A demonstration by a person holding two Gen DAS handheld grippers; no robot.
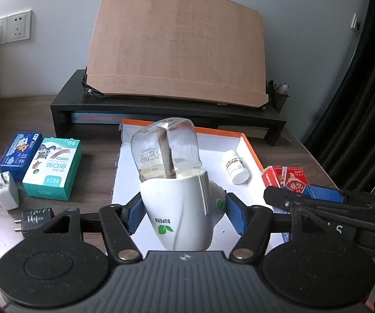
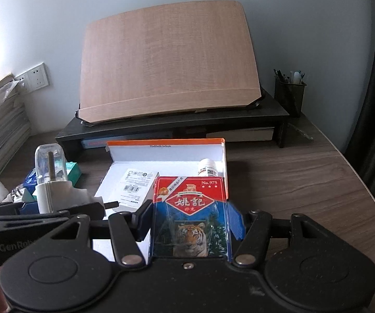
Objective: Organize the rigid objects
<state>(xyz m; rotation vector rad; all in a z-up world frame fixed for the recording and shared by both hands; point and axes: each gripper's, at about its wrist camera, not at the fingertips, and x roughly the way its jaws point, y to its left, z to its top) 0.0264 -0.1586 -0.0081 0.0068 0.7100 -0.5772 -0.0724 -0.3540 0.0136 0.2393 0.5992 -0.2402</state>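
Note:
My left gripper (image 1: pixel 183 212) is shut on a white plug-in mosquito repeller (image 1: pixel 182 208) with a clear liquid bottle (image 1: pixel 166 151) on top, held over the white orange-rimmed box (image 1: pixel 250 148). It also shows in the right wrist view (image 2: pixel 49 182). My right gripper (image 2: pixel 190 220) is shut on a red and blue playing-card pack with a tiger (image 2: pixel 191 216), held over the box's (image 2: pixel 166 142) near right corner; the pack shows in the left wrist view (image 1: pixel 286 180). A white pill bottle (image 1: pixel 235 167) and a flat white carton (image 2: pixel 135 187) lie in the box.
On the desk left of the box lie a green carton (image 1: pixel 53 168), a blue box (image 1: pixel 22 155), a white plug adapter (image 1: pixel 5 190) and a black plug (image 1: pixel 35 220). A black riser (image 1: pixel 65 104) with a tilted wooden board (image 1: pixel 177 44) stands behind. A pen holder (image 2: pixel 290 94) stands far right.

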